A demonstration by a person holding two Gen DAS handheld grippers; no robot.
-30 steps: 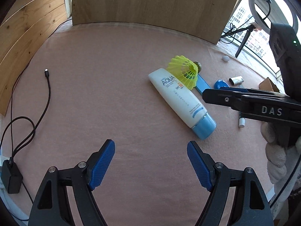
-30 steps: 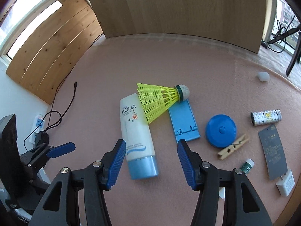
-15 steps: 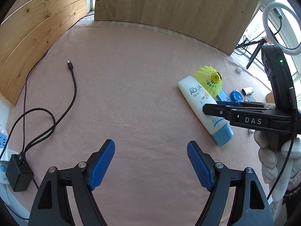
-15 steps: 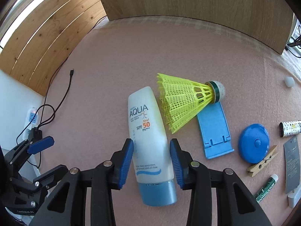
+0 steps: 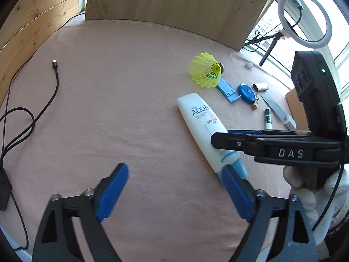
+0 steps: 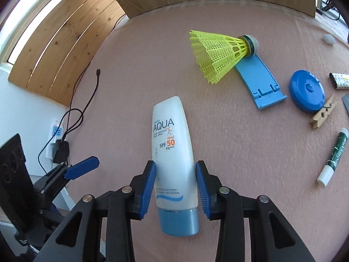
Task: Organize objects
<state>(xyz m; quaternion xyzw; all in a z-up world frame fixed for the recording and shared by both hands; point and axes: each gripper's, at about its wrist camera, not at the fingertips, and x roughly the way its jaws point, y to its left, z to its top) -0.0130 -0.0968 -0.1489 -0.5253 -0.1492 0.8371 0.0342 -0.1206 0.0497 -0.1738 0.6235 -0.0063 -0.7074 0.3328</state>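
Observation:
A white AQUA sunscreen tube (image 6: 172,144) with a blue cap lies on the pink cloth. My right gripper (image 6: 175,181) is shut on the tube's lower body, just above the cap. The tube also shows in the left wrist view (image 5: 205,126), with the right gripper (image 5: 222,138) clamped across it. My left gripper (image 5: 174,192) is open and empty, low over bare cloth to the tube's left. A yellow shuttlecock (image 6: 218,54) lies beyond the tube, apart from it.
Right of the shuttlecock lie a blue phone stand (image 6: 259,80), a blue round case (image 6: 306,90), a wooden clothespin (image 6: 322,115) and a green-white lip balm (image 6: 333,157). A black cable (image 5: 50,87) runs along the cloth's left side. A wooden board (image 5: 174,6) stands behind.
My right gripper has closed further, onto the sunscreen tube, and pulled it away from the shuttlecock and stand. The left gripper shifted toward the tube and stayed open.

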